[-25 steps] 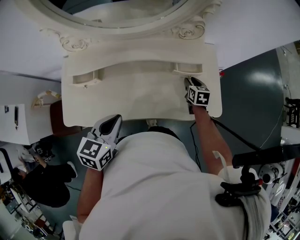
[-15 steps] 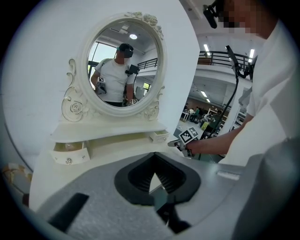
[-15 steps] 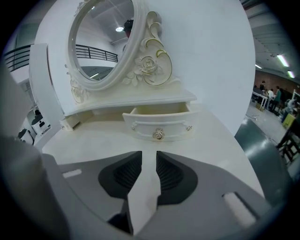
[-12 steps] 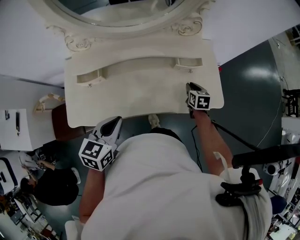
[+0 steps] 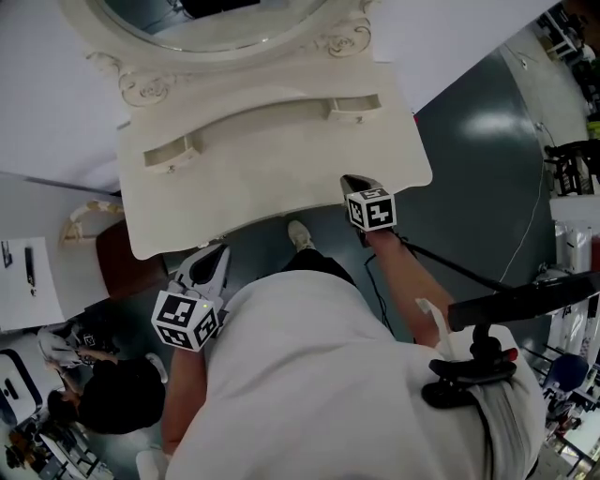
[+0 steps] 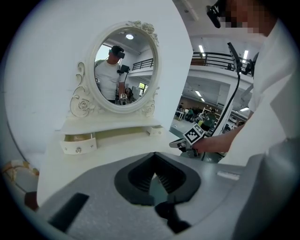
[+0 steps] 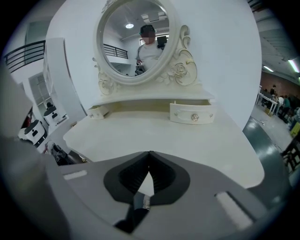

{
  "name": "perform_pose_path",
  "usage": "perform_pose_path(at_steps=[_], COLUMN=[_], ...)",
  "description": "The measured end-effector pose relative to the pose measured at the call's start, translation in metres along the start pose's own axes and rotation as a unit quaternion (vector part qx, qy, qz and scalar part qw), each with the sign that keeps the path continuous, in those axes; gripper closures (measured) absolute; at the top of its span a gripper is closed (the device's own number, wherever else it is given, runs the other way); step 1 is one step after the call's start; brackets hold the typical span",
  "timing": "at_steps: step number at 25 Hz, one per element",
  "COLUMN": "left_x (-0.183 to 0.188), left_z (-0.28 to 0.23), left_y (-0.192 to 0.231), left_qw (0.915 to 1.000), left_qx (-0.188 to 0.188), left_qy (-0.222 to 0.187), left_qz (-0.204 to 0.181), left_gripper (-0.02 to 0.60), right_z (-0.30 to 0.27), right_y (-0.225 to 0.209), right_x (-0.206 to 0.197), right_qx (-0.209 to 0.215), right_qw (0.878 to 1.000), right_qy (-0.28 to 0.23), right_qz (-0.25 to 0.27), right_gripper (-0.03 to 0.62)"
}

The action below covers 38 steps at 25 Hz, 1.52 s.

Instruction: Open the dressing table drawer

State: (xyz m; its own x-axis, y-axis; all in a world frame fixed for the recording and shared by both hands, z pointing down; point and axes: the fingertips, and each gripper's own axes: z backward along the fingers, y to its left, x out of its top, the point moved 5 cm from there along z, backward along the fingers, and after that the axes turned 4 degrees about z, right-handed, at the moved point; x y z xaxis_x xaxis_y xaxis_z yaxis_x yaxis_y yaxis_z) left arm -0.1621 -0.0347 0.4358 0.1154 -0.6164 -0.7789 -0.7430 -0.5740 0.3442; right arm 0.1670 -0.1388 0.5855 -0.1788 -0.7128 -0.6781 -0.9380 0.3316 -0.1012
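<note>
Right gripper (image 5: 349, 180) is hovering clenched and empty over the dressing table's (image 5: 281, 159) front edge near its right corner, with the forearm stretching back. Left gripper (image 5: 214, 253) is hanging clenched and empty just off the front edge, toward the left corner. Right drawer (image 5: 354, 105) and left drawer (image 5: 172, 153) are both jutting out along the back edge under the oval mirror (image 5: 211, 19). A black cable (image 5: 450, 264) is trailing across the floor.

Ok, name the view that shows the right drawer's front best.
The right gripper view: the right drawer faces the camera, knob plain. The head view shows that drawer only from above; the left gripper view shows it small, at an angle.
</note>
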Motion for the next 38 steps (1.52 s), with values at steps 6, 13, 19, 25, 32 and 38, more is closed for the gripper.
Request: perform_pose_path(at_steps=[6,13,19,25,32,38], left_x=[-0.027,-0.061,-0.089,-0.112,-0.123,-0.130], left_z=[0.029,0.061,0.082,0.100,0.113,0.116], left_y=[-0.010,-0.021,-0.025,-0.030,-0.024,-0.025], left_qw=[0.9999,0.9998,0.9998,0.9998,0.9998,0.9998], left_qx=[-0.007,-0.014,-0.016,-0.017,-0.017,-0.021], left_qy=[-0.001,0.001,0.000,0.002,-0.003,-0.001], left_qz=[-0.013,-0.016,-0.010,-0.006,-0.003,-0.002], left_gripper=[0.578,0.578,0.578,0.578,0.578,0.578], right_z=[0.035,0.075,0.102,0.117,0.125,0.127], right_y=[0.054,0.103,0.145,0.179,0.204,0.213], right_x=[-0.025,-0.052,-0.069,-0.073,-0.070,-0.074], right_qx=[0.026,0.041,0.064,0.083,0.093,0.099], right_qw=[0.999,0.998,0.996,0.993,0.990,0.989], right_qy=[-0.005,-0.017,-0.022,-0.030,-0.037,-0.036], right_qz=[0.019,0.033,0.053,0.073,0.096,0.101], right_gripper=[0.595,0.595,0.595,0.595,0.595,0.595])
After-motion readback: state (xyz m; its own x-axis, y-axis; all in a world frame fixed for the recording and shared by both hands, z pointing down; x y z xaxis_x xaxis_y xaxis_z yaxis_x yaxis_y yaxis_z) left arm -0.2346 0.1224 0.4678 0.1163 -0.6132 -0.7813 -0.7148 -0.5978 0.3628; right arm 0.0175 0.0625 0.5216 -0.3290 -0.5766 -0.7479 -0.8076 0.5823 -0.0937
